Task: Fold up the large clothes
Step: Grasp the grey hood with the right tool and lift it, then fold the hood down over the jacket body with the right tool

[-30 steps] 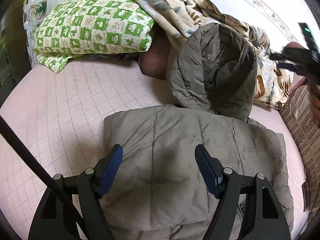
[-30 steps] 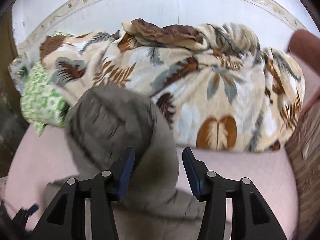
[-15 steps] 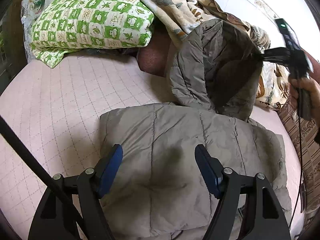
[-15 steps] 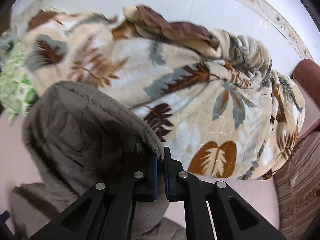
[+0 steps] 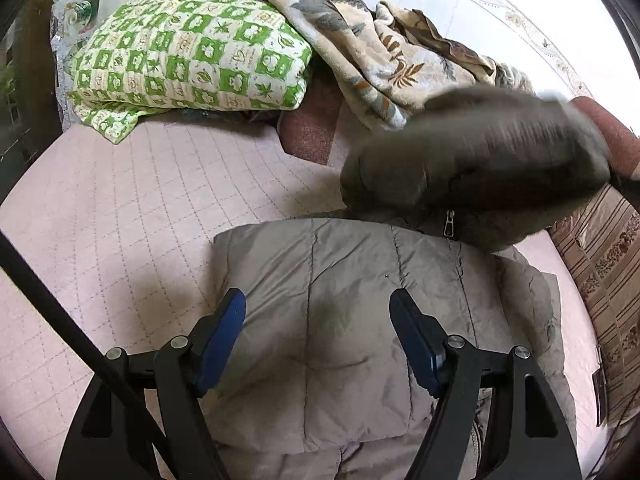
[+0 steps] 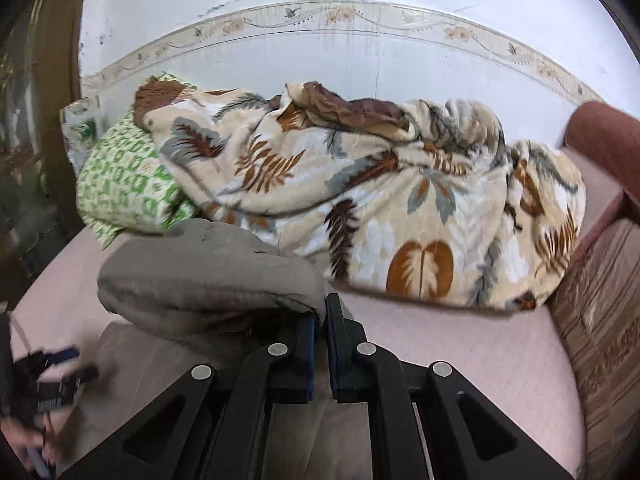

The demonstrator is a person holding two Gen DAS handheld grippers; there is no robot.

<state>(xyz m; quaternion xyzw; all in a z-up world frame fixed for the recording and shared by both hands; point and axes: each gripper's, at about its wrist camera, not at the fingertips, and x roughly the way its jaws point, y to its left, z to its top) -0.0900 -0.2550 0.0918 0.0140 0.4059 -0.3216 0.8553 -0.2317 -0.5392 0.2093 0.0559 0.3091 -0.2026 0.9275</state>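
Observation:
A grey-olive puffer jacket (image 5: 352, 320) lies flat on the pink quilted mattress (image 5: 100, 220). My left gripper (image 5: 318, 300) hovers open just above the jacket's body, with nothing between its fingers. The jacket's hood (image 5: 480, 160) is lifted and blurred at the upper right, curling over the collar zip. In the right wrist view my right gripper (image 6: 322, 312) is shut on the rim of the hood (image 6: 208, 276), which bulges to its left above the jacket body (image 6: 160, 360). The left gripper (image 6: 52, 364) shows blurred at the lower left of that view.
A green checked pillow (image 5: 192, 52) and a crumpled leaf-patterned blanket (image 6: 360, 200) are piled along the white wall at the back. A reddish-brown bolster (image 6: 600, 132) and striped cloth (image 6: 600, 320) border the right side. Bare pink mattress lies left of the jacket.
My right gripper closed on the hood's rim and drew it away from the blanket, so the hood now curls toward the jacket body. The left gripper stayed put and open.

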